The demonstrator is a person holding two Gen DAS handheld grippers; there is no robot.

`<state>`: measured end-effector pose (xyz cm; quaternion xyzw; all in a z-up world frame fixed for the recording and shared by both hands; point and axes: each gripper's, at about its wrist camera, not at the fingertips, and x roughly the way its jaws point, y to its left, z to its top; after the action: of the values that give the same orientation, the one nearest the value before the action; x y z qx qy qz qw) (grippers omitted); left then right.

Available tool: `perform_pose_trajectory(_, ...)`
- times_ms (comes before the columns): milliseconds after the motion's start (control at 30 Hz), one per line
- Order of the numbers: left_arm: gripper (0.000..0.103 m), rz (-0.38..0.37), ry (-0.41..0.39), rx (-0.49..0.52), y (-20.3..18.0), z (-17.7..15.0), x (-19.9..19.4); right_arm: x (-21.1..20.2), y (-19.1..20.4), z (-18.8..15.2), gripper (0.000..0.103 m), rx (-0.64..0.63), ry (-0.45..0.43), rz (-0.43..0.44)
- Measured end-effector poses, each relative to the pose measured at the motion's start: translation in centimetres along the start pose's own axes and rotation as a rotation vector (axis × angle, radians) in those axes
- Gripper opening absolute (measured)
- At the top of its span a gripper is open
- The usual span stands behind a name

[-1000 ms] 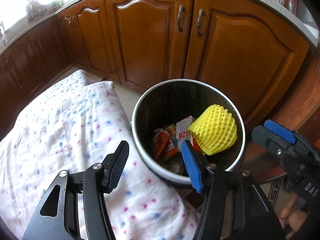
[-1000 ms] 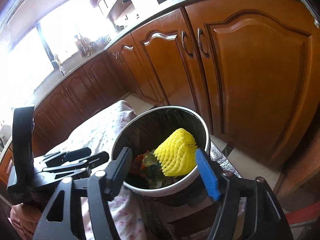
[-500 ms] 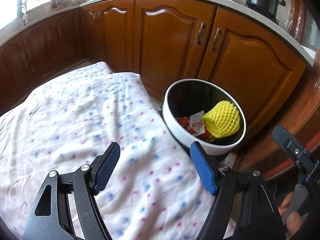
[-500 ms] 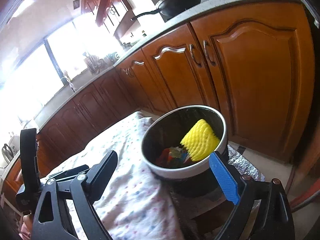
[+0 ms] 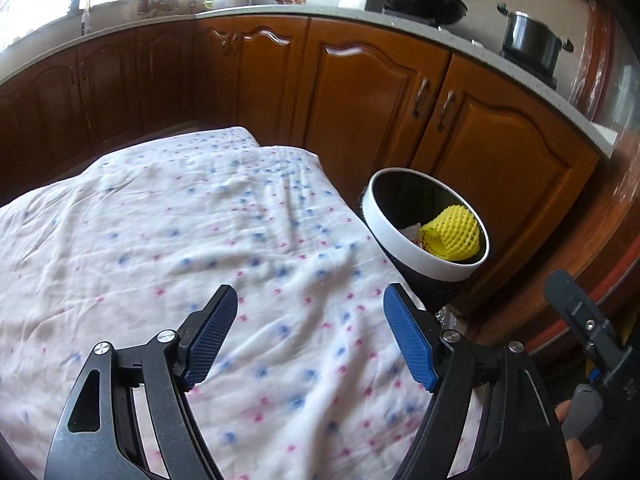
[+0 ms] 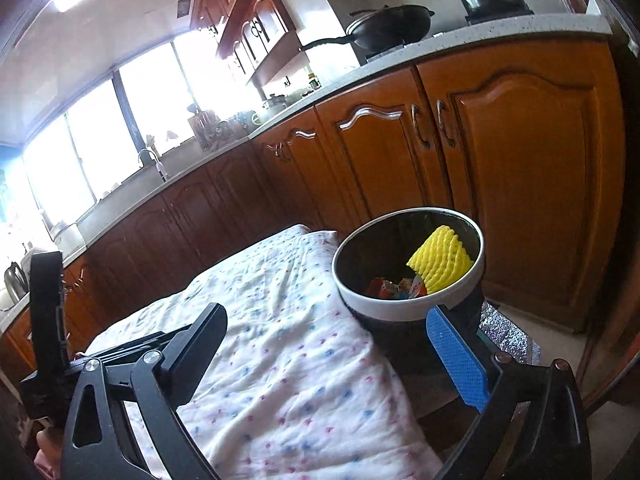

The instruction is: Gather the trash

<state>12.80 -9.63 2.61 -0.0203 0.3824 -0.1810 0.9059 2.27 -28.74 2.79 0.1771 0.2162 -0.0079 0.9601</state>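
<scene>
Left wrist view shows the left tool (image 5: 308, 334) spread wide with nothing between its blue pads, above a white cloth (image 5: 168, 240) dotted pink and blue. Beyond the cloth's right edge stands a round trash bin (image 5: 390, 226) with a white rim, a yellow foam net (image 5: 454, 230) lying inside; the other wrappers are mostly hidden by the rim here. Right wrist view looks deeper into the bin (image 6: 384, 307), revealing red and orange wrappers (image 6: 394, 288) beside the net (image 6: 440, 260). The right tool (image 6: 330, 344) is likewise wide apart and empty. Only this view shows the windows (image 6: 120, 140) and upper cabinets (image 6: 244, 20).
</scene>
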Motion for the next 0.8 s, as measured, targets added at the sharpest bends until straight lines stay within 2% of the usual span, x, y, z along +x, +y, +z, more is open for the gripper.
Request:
perform_pose_trajectory(200,0.079,0.011,-0.077,0.008,1.1,-0.7,-3.1,-1.8,2.5,0.5,0.101,-0.085,-0.056,-0.029)
perform_pose_trajectory(267,0.081,0.022,-0.122,0.016,1.2,-0.7,-4.5,-3.0,3.5,0.8,0.103,-0.124,-0.109,-0.045)
perform_pose_trajectory(333,0.094,0.038,-0.174,0.021,1.2,-0.9,-5.9,-3.9,4.4,0.4,0.103,-0.167,-0.164,-0.067)
perform_pose_trajectory(400,0.103,0.057,-0.230,0.029,1.2,-1.3,-7.1,-3.8,4.9,-0.2,0.103,-0.194,-0.182,-0.097)
perform_pose_trajectory(467,0.103,0.093,-0.273,0.041,1.2,-2.0,-7.7,-3.2,4.9,-0.8,0.103,-0.191,-0.180,-0.102)
perform_pose_trajectory(533,0.103,0.128,-0.291,0.051,1.3,-2.8,-7.6,-2.4,4.6,-1.8,0.103,-0.182,-0.172,-0.098)
perform_pose_trajectory(800,0.103,0.164,-0.290,0.002,3.5,-5.2,-6.0,-1.1,4.4,-4.3,0.103,-0.194,-0.183,-0.059)
